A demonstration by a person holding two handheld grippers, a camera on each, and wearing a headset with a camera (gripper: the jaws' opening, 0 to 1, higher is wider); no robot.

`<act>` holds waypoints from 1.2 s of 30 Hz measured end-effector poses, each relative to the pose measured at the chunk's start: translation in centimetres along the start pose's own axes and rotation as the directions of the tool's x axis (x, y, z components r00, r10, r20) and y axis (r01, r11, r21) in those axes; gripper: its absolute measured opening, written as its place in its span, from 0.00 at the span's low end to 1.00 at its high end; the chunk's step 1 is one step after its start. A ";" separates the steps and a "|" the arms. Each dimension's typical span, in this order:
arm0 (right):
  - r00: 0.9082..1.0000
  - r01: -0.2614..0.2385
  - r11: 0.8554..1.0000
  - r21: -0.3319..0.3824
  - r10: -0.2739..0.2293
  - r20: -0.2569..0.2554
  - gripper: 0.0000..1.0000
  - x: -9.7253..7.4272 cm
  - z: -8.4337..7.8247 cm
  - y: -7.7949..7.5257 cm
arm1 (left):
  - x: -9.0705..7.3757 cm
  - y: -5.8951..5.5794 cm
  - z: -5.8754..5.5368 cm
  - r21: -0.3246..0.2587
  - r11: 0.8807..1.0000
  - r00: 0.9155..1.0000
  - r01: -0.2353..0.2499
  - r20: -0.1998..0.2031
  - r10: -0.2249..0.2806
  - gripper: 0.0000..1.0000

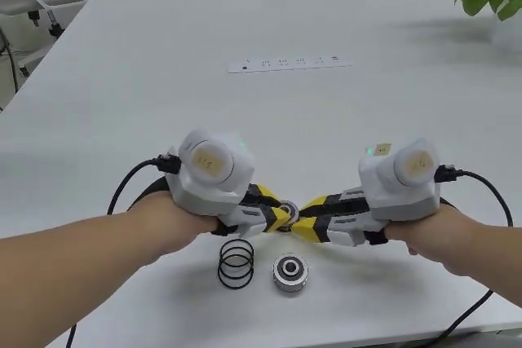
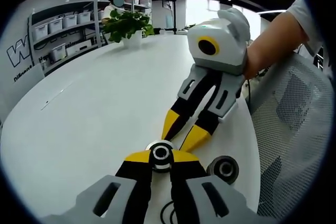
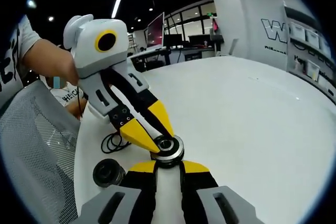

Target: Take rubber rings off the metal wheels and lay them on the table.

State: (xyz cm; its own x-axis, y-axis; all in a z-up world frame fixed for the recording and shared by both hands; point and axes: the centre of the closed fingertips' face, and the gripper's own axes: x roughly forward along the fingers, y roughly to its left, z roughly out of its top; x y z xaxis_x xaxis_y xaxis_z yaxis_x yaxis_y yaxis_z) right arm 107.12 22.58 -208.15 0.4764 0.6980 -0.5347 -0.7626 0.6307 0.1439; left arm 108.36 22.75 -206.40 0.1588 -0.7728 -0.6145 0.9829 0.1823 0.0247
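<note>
Wheel [image 2: 160, 152]: silver, black-banded | left gripper [image 2: 160, 161] clamps it | right gripper [image 3: 168, 166] hold unclear

A big letter W stands on the wall [image 2: 18, 51] in the left gripper view, and on the wall [image 3: 274, 27] in the right gripper view. The smaller words are too blurry to read.

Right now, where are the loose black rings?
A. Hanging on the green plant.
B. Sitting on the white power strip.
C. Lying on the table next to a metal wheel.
C: the black rings lie overlapping on the table, right beside the loose metal wheel and nearer the person than the held wheel.
</note>
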 end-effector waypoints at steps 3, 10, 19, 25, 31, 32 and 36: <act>1.000 0.000 1.000 0.000 0.000 0.000 0.13 0.0 0.0 0.0 | 0.0 0.0 0.0 -0.003 1.000 1.000 -0.002 0.002 0.002 0.07; 1.000 -0.002 1.000 0.000 0.002 -0.003 0.10 -0.1 -0.1 -0.1 | 0.0 0.0 0.1 -0.008 1.000 1.000 -0.005 0.000 0.005 0.07; 1.000 -0.002 1.000 -0.002 0.002 -0.004 0.08 -0.1 -0.1 -0.1 | 0.0 0.0 0.0 -0.024 1.000 1.000 -0.013 -0.005 0.013 0.07; 1.000 -0.001 1.000 -0.003 0.001 -0.009 0.00 -0.2 -0.2 -0.2 | 0.0 0.0 0.0 -0.032 0.999 1.000 -0.018 -0.004 0.018 0.07; 1.000 0.008 1.000 0.014 -0.008 -0.008 0.00 -0.3 -0.3 -0.2 | 0.0 -0.1 0.0 -0.017 1.000 1.000 -0.025 -0.011 0.025 0.07; 1.000 0.009 1.000 0.020 -0.009 -0.007 0.00 -0.3 -0.3 -0.3 | 0.0 -0.1 0.0 -0.014 0.999 1.000 -0.029 -0.012 0.029 0.07; 1.000 0.013 0.996 0.088 -0.014 0.004 0.00 -0.3 -0.3 -0.4 | -0.1 -0.1 0.0 -0.019 0.999 0.999 -0.032 -0.011 0.032 0.07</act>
State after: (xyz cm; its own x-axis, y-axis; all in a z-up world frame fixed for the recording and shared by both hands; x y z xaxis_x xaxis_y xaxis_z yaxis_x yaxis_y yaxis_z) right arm 107.14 21.99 -208.27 0.4885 0.6904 -0.5336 -0.7148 0.6673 0.2091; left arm 108.28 22.83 -206.39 0.1891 -0.7601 -0.6217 0.9754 0.2184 0.0296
